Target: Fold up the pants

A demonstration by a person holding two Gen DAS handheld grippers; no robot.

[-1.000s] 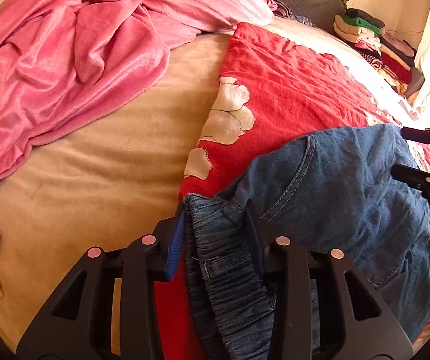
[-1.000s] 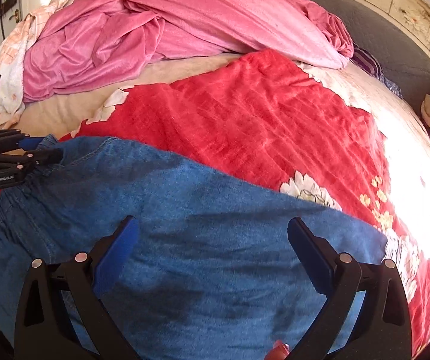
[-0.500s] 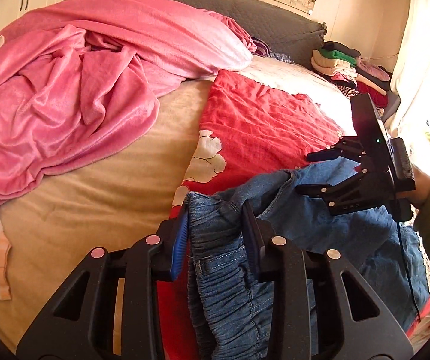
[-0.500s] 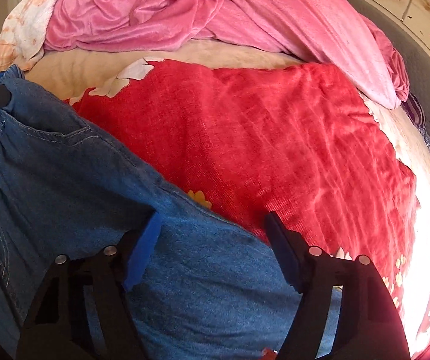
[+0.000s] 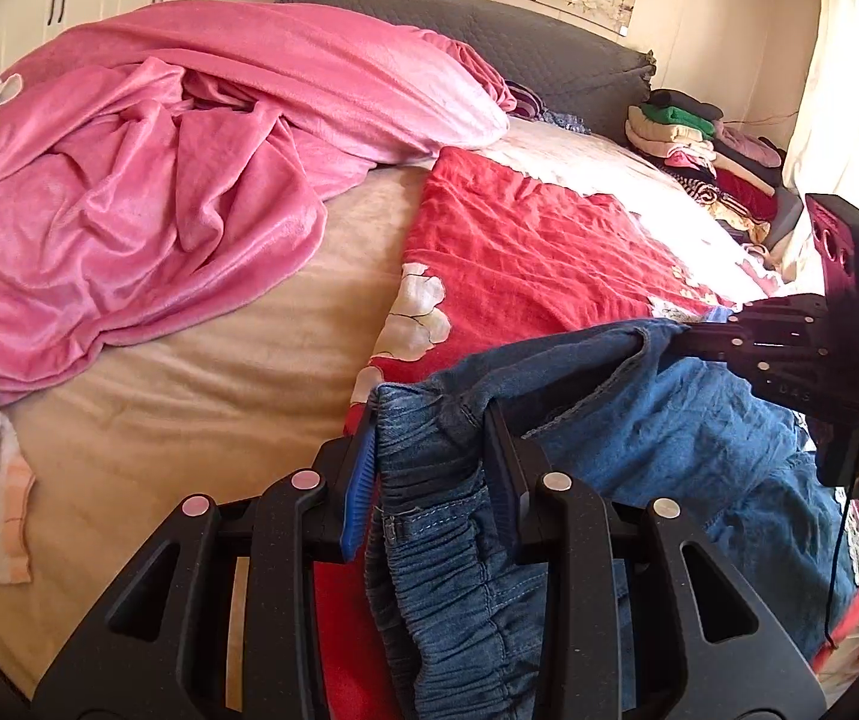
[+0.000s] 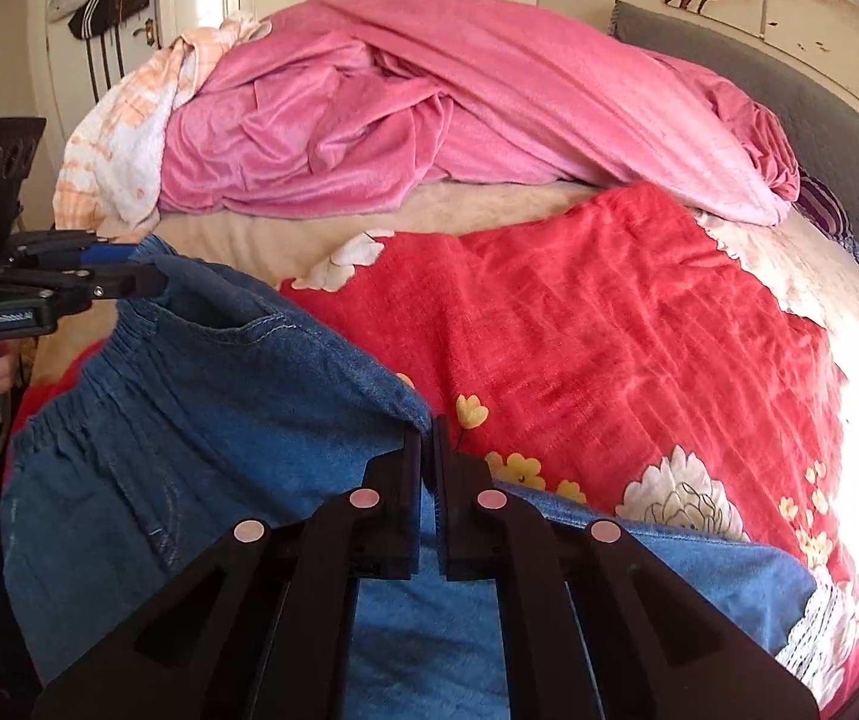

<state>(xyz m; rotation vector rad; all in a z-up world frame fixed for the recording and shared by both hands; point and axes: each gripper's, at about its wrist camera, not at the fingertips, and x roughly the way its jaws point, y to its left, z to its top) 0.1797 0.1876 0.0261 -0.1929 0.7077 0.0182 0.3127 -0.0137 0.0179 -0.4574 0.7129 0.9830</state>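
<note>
Both claws clamp the denim pants point(image 5: 639, 420): left gripper point(image 5: 429, 468) on waistband, right gripper point(image 6: 426, 468) on the fold. You're mid-lift. Next, lay them flat on the red blanket point(image 6: 609, 330).

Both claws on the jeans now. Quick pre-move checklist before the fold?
1. Left claw clamped on the gathered waistband of the jeans: ok.
2. Right claw shut on the denim edge: ok, cloth pinched between its pads.
3. Top edge between the claws taut: not ok, it sags and a pocket gapes.
4. Legs hanging straight: cannot tell, lower part out of view.
5. Landing area on the red floral blanket free of clutter: ok.
6. Pink blanket clear of the jeans: ok.
</note>
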